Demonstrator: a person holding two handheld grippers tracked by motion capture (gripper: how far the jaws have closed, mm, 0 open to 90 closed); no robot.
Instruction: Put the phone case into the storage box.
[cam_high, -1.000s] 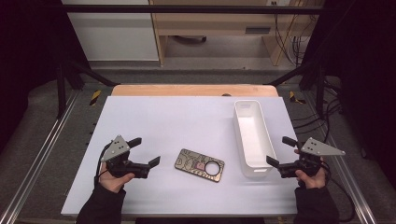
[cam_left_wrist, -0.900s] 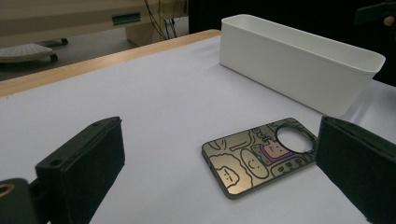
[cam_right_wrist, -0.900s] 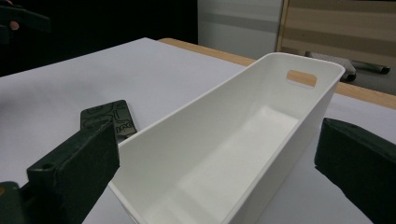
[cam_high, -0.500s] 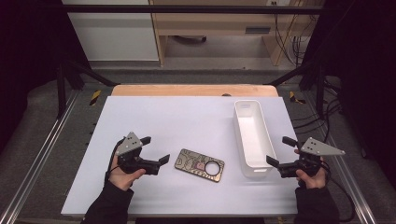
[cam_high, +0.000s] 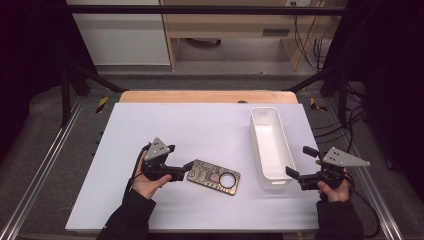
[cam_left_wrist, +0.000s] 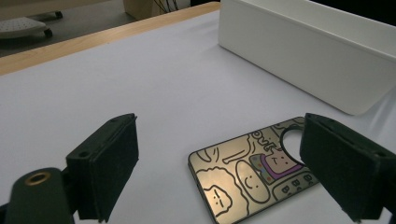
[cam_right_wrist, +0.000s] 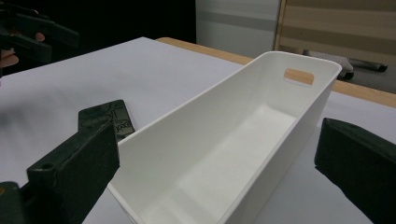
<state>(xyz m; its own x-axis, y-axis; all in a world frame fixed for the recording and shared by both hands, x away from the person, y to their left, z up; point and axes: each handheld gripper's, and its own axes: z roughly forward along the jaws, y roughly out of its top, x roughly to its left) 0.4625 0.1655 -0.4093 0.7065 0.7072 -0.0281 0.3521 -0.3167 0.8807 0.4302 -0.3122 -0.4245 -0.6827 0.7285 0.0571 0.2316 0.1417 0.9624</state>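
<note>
A flat dark phone case (cam_high: 214, 177) with cartoon drawings and a round hole lies on the white table. My left gripper (cam_high: 179, 157) sits at its left end. In the left gripper view the case's near end (cam_left_wrist: 243, 177) lies between the jaws of the left gripper (cam_left_wrist: 229, 172). They have just been closing a little, and the pads stand apart from the case. My right gripper (cam_high: 300, 161) is open at the near end of the long white bin (cam_high: 270, 145). In the right gripper view the right gripper's (cam_right_wrist: 217, 175) jaws stand either side of the bin's end (cam_right_wrist: 261, 93).
The bin is empty, with a handle slot (cam_right_wrist: 299, 76) in its far wall. A wooden strip (cam_high: 210, 96) runs along the table's far edge. Metal rails (cam_high: 45, 165) flank the table. Wide bare tabletop (cam_high: 190, 125) lies behind the case.
My left gripper has moved right across the table up to the case's left end. The right gripper and the bin have stayed where they were.
</note>
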